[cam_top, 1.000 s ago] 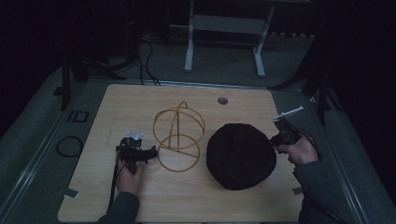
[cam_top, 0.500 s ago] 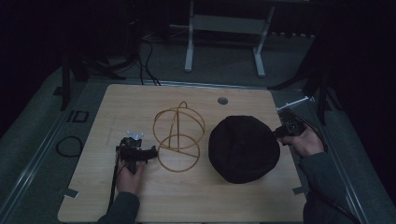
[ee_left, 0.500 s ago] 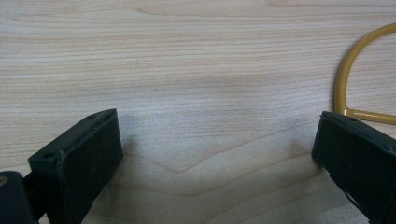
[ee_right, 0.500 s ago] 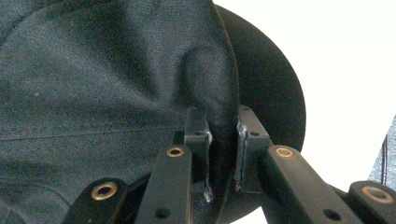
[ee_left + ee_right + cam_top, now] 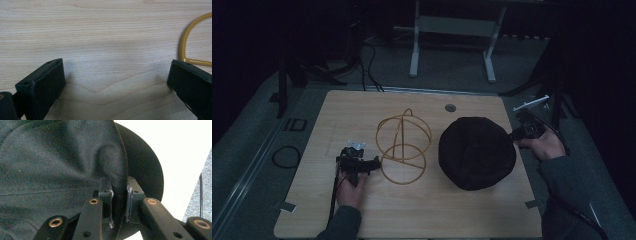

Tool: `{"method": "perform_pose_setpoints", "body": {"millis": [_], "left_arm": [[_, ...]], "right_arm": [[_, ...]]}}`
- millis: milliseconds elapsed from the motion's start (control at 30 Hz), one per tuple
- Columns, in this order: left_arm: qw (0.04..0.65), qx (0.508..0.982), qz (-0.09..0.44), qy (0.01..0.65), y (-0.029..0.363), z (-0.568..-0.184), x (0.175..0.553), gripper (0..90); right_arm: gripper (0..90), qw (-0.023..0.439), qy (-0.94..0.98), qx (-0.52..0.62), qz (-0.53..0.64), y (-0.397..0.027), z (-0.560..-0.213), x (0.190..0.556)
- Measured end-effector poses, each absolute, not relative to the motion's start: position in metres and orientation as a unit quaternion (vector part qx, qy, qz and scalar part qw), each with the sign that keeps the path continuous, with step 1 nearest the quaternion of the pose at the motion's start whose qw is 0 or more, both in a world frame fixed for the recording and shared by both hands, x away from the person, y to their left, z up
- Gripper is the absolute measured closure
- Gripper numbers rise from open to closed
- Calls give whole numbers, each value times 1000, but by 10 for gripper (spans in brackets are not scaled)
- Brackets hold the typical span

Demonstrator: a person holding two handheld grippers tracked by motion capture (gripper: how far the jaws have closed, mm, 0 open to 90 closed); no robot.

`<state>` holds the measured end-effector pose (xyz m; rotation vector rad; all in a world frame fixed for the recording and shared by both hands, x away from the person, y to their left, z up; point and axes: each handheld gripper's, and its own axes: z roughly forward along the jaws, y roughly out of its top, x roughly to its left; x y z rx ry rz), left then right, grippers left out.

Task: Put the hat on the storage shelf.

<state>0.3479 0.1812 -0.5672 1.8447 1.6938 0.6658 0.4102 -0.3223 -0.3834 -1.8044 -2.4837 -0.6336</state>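
Light wooden desk (image 5: 312,200) under dim light, dark floor all round. Near the centre, slightly toward 9 o'clock, a yellow wire frame (image 5: 403,146): an upright loop crossed by a second hoop, standing on a flat ring that lies on the wood. Toward 3 o'clock of the frame, close beside it but apart, a black fabric cap (image 5: 476,152), round and domed, resting on the desk with its edge reaching toward the 3 o'clock rim.

Left gripper (image 5: 373,162) held low at 8 o'clock of the desk, hand (image 5: 349,187) behind it, pointing toward the frame's base ring. Fingers (image 5: 42,86) spread wide, nothing between them but bare wood grain (seen plainly in the left gripper view). One curved stretch of the yellow wire (image 5: 190,42) just above the finger at the right of that view; touching or not, cannot tell.

Right gripper (image 5: 515,136) at 3 o'clock, gripped by the right hand (image 5: 546,146), grey plate (image 5: 531,103) on top, cable trailing back along the sleeve. In the right gripper view, fingers (image 5: 106,192) drawn narrow and clamped on a fold of the cap's dark cloth, fabric pinched between the two pads and bunched above them. Cap's rounded edge curving away behind, against bright desk surface.

Small round grommet (image 5: 450,107) in the desk at 12 o'clock. White metal legs (image 5: 414,45) on the floor beyond.
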Motion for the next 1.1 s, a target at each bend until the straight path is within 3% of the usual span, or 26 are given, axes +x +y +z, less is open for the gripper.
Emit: {"method": "perform_pose_setpoints", "body": {"millis": [1100], "left_arm": [[272, 685, 246, 629, 181, -567, 348, 12]], "right_arm": [[785, 10, -776, -587, -231, -334, -342, 419]]}}
